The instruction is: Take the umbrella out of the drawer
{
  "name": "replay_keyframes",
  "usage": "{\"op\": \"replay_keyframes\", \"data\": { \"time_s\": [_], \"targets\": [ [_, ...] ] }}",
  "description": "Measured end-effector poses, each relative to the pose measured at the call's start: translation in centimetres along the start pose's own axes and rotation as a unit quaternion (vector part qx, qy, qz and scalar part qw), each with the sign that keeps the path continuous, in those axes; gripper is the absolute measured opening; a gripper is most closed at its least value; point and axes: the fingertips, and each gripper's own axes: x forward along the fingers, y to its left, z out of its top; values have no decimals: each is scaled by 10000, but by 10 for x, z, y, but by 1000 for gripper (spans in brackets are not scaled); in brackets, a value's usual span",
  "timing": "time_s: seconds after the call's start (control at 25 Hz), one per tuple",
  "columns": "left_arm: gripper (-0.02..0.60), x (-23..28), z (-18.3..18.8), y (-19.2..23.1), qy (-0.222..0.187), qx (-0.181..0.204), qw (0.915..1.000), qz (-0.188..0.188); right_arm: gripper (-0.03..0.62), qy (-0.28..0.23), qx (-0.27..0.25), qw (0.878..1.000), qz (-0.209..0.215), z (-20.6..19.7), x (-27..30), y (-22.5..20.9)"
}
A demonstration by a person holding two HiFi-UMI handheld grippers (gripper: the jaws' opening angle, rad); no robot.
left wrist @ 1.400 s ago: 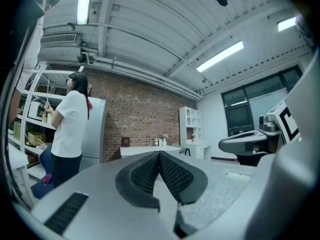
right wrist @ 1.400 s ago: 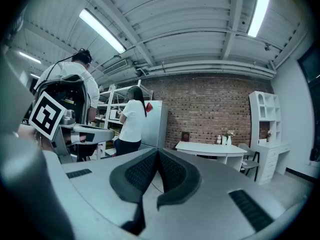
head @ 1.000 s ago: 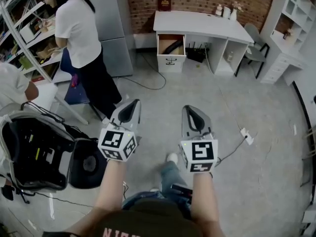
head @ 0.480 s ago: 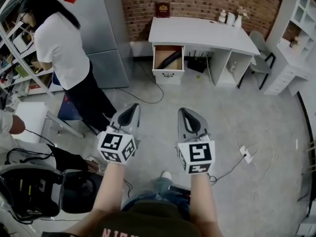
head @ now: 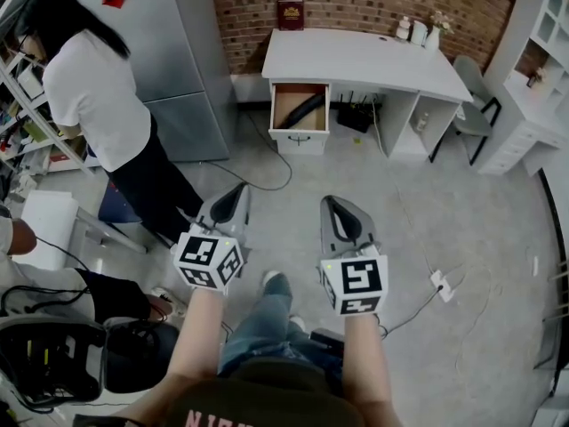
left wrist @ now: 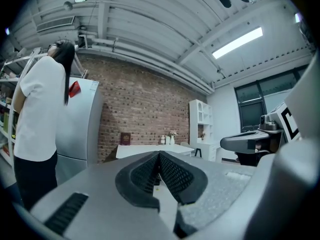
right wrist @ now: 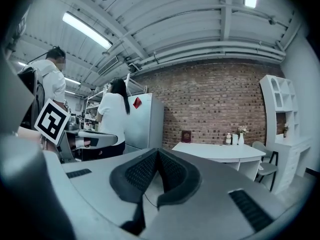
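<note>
A dark folded umbrella [head: 303,107] lies slanted in the open top drawer [head: 299,137] of the white desk [head: 364,56] against the brick wall, well ahead of me. My left gripper [head: 233,191] and right gripper [head: 339,205] are held side by side over the grey floor, pointing level toward the desk and far short of it. Both are shut with nothing between their pads. The left gripper view shows its pads [left wrist: 165,171] pressed together, and the right gripper's pads [right wrist: 172,176] also meet.
A person in a white shirt [head: 93,92] stands at the left by a grey fridge [head: 169,52] and shelving. A cable [head: 258,181] runs over the floor toward the desk; a power strip [head: 439,280] lies at the right. A chair [head: 469,87] and white shelves [head: 542,25] stand at the right.
I have walked forward: the desk and its open drawer sit nearer, and the black open case at the lower left has slid back out of view. Both grippers stayed shut and side by side.
</note>
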Motion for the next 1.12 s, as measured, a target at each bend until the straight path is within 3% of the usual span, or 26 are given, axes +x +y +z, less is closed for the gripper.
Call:
{"op": "replay_keyframes", "data": {
  "time_s": [0.4,0.64,1.12],
  "targets": [
    [-2,80,6,32,-110,83,9999,-67,-9,-128,6,9996,-253,-2,58,-50],
    [-3,140,1,69,-431,-651,9969,-53,-9,35,-18,9992,-387,-10,116,-93],
    [-3,303,-12,153,-291,-1178,9918,-398,-9,406,-92,9975,-577,-13,276,-177]
  ]
}}
